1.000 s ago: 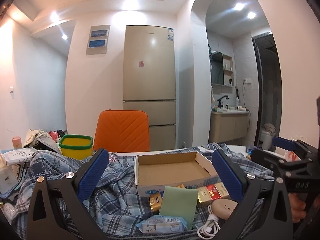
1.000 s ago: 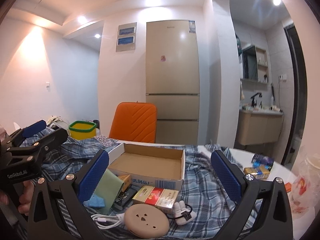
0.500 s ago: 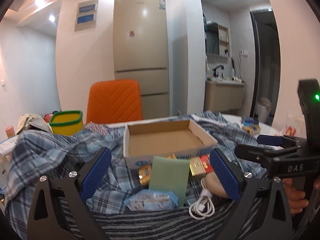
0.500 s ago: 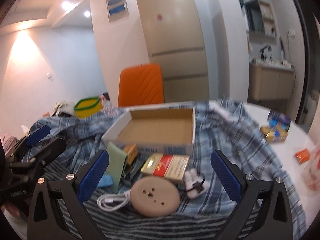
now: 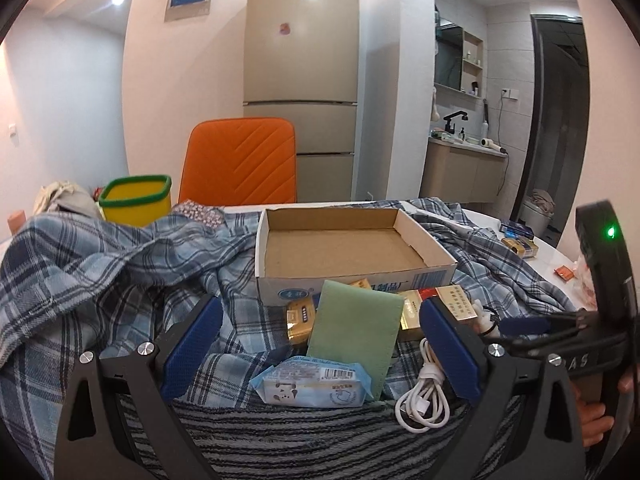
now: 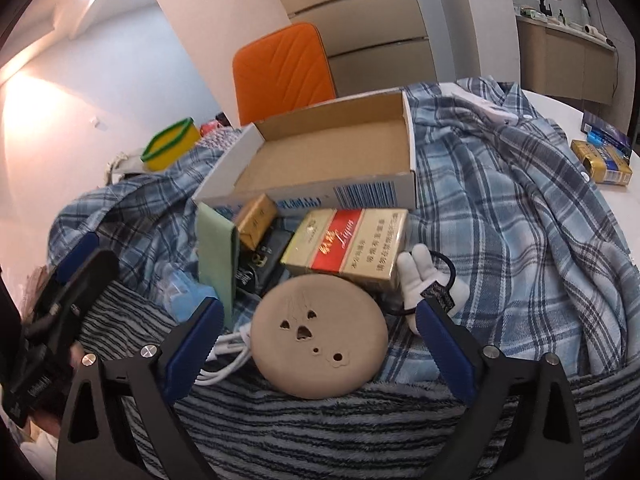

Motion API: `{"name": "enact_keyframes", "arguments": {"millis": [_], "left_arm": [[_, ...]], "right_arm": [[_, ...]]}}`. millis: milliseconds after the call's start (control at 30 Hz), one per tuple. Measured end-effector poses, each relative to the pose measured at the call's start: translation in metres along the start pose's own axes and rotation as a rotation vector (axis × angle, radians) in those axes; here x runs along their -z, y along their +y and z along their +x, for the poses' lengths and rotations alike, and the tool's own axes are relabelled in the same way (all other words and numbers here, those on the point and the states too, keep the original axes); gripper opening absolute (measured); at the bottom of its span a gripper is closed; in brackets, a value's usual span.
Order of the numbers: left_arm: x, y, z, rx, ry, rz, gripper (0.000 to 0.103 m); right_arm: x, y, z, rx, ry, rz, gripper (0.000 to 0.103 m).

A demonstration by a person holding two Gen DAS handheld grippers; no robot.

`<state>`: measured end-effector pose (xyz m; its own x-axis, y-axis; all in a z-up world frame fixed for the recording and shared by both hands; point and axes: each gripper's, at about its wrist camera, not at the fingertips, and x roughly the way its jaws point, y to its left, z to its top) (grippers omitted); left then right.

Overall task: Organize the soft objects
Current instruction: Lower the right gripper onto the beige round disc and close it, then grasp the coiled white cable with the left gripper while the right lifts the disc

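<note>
Both grippers wide open, nothing held. Left gripper [image 5: 320,352] hovers over blue tissue pack [image 5: 310,384] & green pad [image 5: 354,332], white cable [image 5: 424,400] by its right finger. Right gripper [image 6: 318,344] straddles round tan pad [image 6: 320,340]; white plush bit [image 6: 420,276] just beside right finger. Red/gold carton [image 6: 348,244] behind pad, touching it. All on plaid shirt [image 6: 500,220] in front of empty cardboard box [image 6: 336,152]. Striped fleece [image 6: 320,432] nearest cam.
</note>
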<state>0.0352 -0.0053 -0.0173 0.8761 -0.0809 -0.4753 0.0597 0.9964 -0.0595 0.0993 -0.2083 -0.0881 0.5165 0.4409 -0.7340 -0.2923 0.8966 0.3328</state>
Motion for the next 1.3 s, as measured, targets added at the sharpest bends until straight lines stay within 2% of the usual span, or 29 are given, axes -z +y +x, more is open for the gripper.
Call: {"name": "enact_keyframes", "arguments": {"millis": [133, 400, 533, 667, 767, 867, 933, 967, 1067, 1167, 1267, 1300], "left_arm": [[0.001, 0.004, 0.004, -0.004, 0.018, -0.019, 0.099], [0.000, 0.009, 0.011, -0.014, 0.055, -0.035, 0.099], [0.001, 0.015, 0.018, -0.004, 0.091, -0.066, 0.099], [0.001, 0.013, 0.013, 0.001, 0.075, -0.054, 0.098], [0.001, 0.003, 0.009, 0.038, 0.062, 0.004, 0.098], [0.001, -0.006, 0.011, 0.106, 0.073, 0.046, 0.096], [0.002, -0.010, 0.016, 0.153, 0.097, 0.066, 0.095], [0.003, -0.012, 0.018, 0.175, 0.112, 0.077, 0.089], [0.004, -0.025, 0.022, 0.216, 0.140, 0.129, 0.082], [0.006, -0.041, 0.027, 0.259, 0.183, 0.202, 0.070], [0.011, -0.054, 0.040, 0.344, 0.270, 0.250, 0.067], [0.013, -0.057, 0.045, 0.354, 0.304, 0.260, 0.060]], "right_arm": [[0.001, 0.000, 0.015, -0.005, 0.067, 0.002, 0.098], [0.000, -0.004, 0.028, -0.056, 0.140, 0.011, 0.098], [0.000, -0.006, 0.029, -0.060, 0.146, 0.031, 0.087], [0.002, -0.002, 0.022, -0.050, 0.123, 0.001, 0.084], [0.004, 0.002, 0.006, -0.055, 0.053, -0.032, 0.084], [0.005, 0.005, -0.025, -0.045, -0.095, -0.048, 0.084], [0.004, 0.006, -0.049, 0.032, -0.229, -0.059, 0.084], [0.005, 0.007, -0.064, 0.092, -0.315, -0.069, 0.084], [0.010, 0.013, -0.087, 0.194, -0.466, -0.093, 0.084], [0.016, 0.019, -0.097, 0.256, -0.546, -0.115, 0.084], [0.017, 0.023, -0.096, 0.331, -0.567, -0.120, 0.084], [0.016, 0.023, -0.095, 0.334, -0.563, -0.115, 0.084]]}}
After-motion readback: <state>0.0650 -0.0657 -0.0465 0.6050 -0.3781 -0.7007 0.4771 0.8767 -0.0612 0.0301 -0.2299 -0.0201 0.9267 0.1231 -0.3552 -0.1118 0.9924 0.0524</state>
